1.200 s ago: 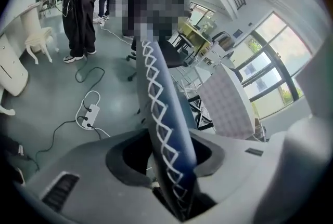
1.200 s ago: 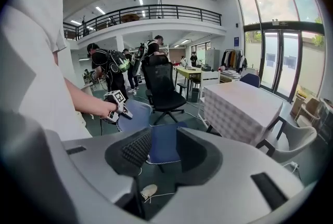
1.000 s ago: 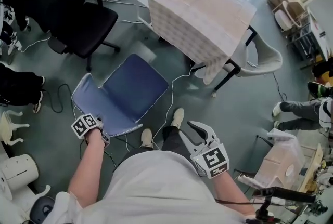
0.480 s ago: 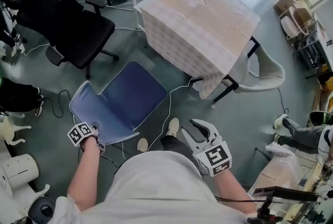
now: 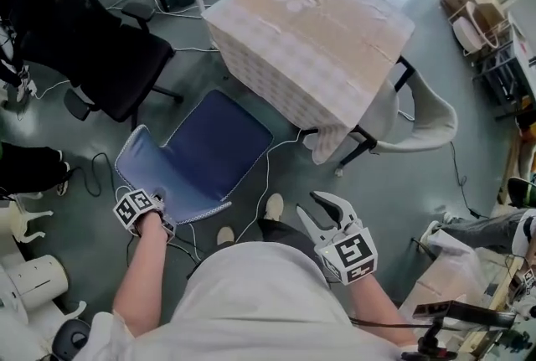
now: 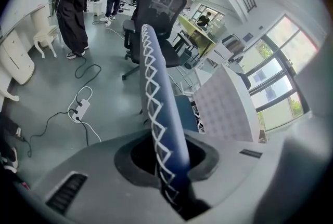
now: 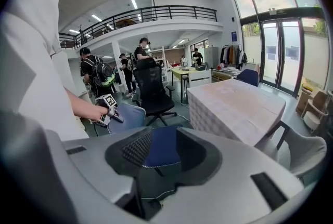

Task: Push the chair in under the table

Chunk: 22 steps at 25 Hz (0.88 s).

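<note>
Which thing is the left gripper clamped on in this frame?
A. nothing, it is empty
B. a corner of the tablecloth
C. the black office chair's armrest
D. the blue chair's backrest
D: in the left gripper view, the left gripper has its jaws, which have just been closing, pressed on either side of the white-stitched edge of the blue chair's backrest.

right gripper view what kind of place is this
Likely an open-plan office or lab hall: a railed mezzanine, a black office chair, a table and tall glass doors.
</note>
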Available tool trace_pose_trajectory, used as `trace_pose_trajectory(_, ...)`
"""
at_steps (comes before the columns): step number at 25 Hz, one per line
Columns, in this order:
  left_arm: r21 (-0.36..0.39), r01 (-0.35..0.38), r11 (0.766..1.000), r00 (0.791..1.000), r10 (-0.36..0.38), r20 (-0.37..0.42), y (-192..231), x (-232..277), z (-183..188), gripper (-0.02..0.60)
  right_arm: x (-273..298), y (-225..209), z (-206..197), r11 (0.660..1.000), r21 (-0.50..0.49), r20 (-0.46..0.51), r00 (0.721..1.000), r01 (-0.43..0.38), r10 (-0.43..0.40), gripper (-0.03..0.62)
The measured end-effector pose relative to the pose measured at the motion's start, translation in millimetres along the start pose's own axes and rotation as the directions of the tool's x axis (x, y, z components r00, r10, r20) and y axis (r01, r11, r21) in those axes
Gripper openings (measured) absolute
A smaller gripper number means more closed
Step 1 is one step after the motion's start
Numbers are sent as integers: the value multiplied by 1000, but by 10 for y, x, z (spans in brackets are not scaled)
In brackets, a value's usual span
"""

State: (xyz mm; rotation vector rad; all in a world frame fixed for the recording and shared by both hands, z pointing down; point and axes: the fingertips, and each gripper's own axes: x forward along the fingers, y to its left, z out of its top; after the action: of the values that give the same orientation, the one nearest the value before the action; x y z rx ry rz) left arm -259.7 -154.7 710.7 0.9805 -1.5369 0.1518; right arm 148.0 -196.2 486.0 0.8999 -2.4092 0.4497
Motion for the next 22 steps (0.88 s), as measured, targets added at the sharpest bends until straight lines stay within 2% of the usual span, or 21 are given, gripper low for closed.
trace_pose_trajectory(7, 15, 8, 1000, 1000, -8, -1, -512, 267, 122, 77, -85, -445, -109, 999, 41, -6, 1000, 31, -30, 155)
trace_pose_trajectory(22, -4, 39, 999, 999, -39, -8, -1631, 822, 153, 79, -202, -1115, -161, 996, 75, 0, 999, 46, -46, 155)
